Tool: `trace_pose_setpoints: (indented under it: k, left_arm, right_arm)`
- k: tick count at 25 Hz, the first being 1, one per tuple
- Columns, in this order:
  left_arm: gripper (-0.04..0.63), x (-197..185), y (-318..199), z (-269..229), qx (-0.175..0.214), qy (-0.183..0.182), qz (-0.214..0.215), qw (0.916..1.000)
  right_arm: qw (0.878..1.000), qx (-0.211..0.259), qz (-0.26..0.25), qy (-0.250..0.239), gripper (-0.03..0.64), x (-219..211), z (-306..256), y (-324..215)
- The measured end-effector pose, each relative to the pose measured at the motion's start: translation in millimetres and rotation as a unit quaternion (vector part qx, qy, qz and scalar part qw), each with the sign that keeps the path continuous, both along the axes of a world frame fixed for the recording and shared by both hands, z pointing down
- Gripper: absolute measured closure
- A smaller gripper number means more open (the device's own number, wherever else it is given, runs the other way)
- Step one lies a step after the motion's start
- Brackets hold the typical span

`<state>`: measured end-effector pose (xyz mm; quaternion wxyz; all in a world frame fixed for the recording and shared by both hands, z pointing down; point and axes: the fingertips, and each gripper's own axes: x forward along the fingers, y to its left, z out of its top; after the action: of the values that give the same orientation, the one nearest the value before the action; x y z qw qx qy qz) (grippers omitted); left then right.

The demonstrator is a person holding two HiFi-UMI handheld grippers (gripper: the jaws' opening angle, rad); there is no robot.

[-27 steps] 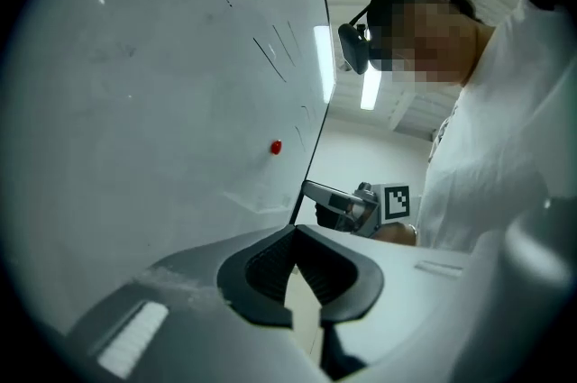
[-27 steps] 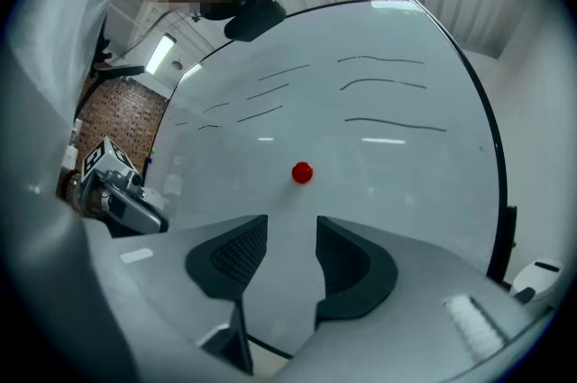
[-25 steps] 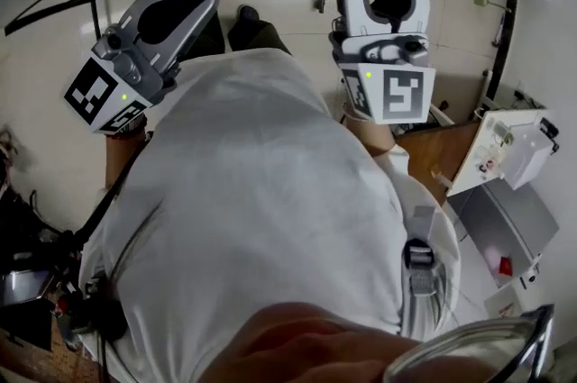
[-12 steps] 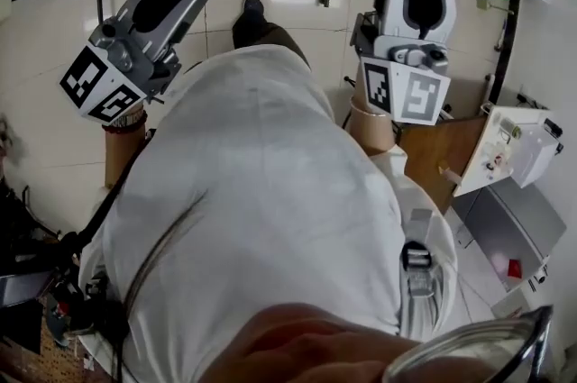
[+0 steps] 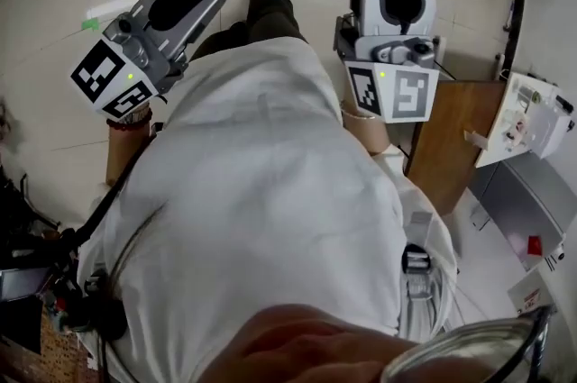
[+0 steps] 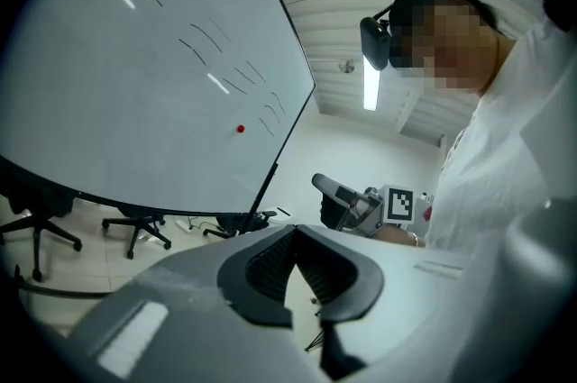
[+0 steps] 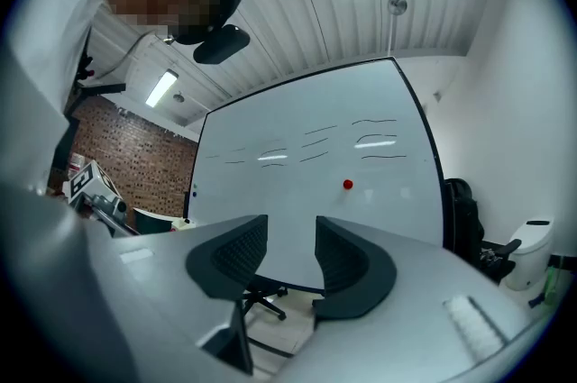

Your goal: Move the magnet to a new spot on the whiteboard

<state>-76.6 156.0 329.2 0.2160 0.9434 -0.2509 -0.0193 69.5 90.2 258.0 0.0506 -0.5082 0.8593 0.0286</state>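
a: where's the magnet [image 7: 348, 185] sitting?

b: on the whiteboard [image 7: 270, 192], a small red dot on the right half of the board as the right gripper view has it. it sits just under a few thin dark pen strokes [image 7: 377, 140]. nothing touches it.

a: and the right gripper [image 7: 290, 232]?

b: its jaws are spread, with a clear gap between the two dark pads, and only the board and floor show through that gap. it is aimed at the board but well apart from it. an office chair [image 7: 261, 300] stands below the board's lower edge.

a: the left gripper [image 6: 293, 237]?

b: its jaws are pressed together at the tips, with nothing pinched between them. from that side the board leans across the upper left of the view, and the red dot shows toward its right edge, again near the pen strokes. two office chairs stand under the board's lower edge there.

a: how do the grippers sit to each other?

b: in the head view both are raised in front of the person's white shirt [image 5: 261, 192], left one tilted and right one upright, apart from each other, with tiled floor [image 5: 45, 57] beyond. the left gripper view also catches the right gripper, with its marker cube [image 6: 399, 204], beside the person's sleeve.
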Motion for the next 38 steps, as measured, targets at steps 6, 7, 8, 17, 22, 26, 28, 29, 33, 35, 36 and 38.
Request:
trace_pose_setpoints:
  k: [6,7,8,17,22,26,28,29,33,35,36,38]
  left_arm:
    - [0.601,7,12,-8,0.009,0.013,0.018,0.9997]
    - [0.602,8,9,-7,0.013,0.002,0.015,0.9998]
    - [0.601,11,8,-8,0.02,-0.011,0.015,0.9996]
    - [0.602,18,6,-33,0.04,0.015,0.024,0.9988]
    - [0.601,65,-2,-49,0.04,0.018,0.044,0.9981]
    - [0.601,91,3,-47,0.041,0.007,0.047,0.998]
    - [0.601,92,-1,-49,0.041,0.0,0.049,0.998]
    - [0.601,92,-4,-50,0.041,-0.003,0.05,0.9979]
    - [0.601,104,13,-41,0.049,-0.021,0.036,0.9979]
    - [0.601,111,24,-39,0.053,-0.024,0.029,0.9979]
    - [0.603,113,26,-38,0.054,-0.023,0.027,0.9979]
    - [0.602,113,25,-39,0.052,-0.023,0.027,0.998]
  right_arm:
    - [0.998,-0.013,0.048,0.024,0.454,32,-5,29]
    - [0.998,-0.018,0.055,0.021,0.454,37,-2,29]
    - [0.998,-0.023,0.059,0.017,0.454,41,1,29]
    - [0.999,-0.023,-0.011,0.028,0.454,2,-3,23]
    - [0.998,-0.039,-0.042,0.028,0.454,23,-7,17]
    - [0.994,-0.046,-0.092,0.027,0.454,27,-1,21]
    - [0.991,-0.044,-0.125,0.022,0.454,13,-7,20]
    - [0.989,-0.044,-0.14,0.018,0.454,6,-10,19]
    - [0.983,-0.054,-0.172,0.013,0.453,9,-2,40]
    - [0.983,-0.058,-0.174,0.016,0.453,18,4,52]
    - [0.983,-0.059,-0.173,0.018,0.453,21,6,55]
    - [0.983,-0.062,-0.173,0.02,0.453,23,8,54]
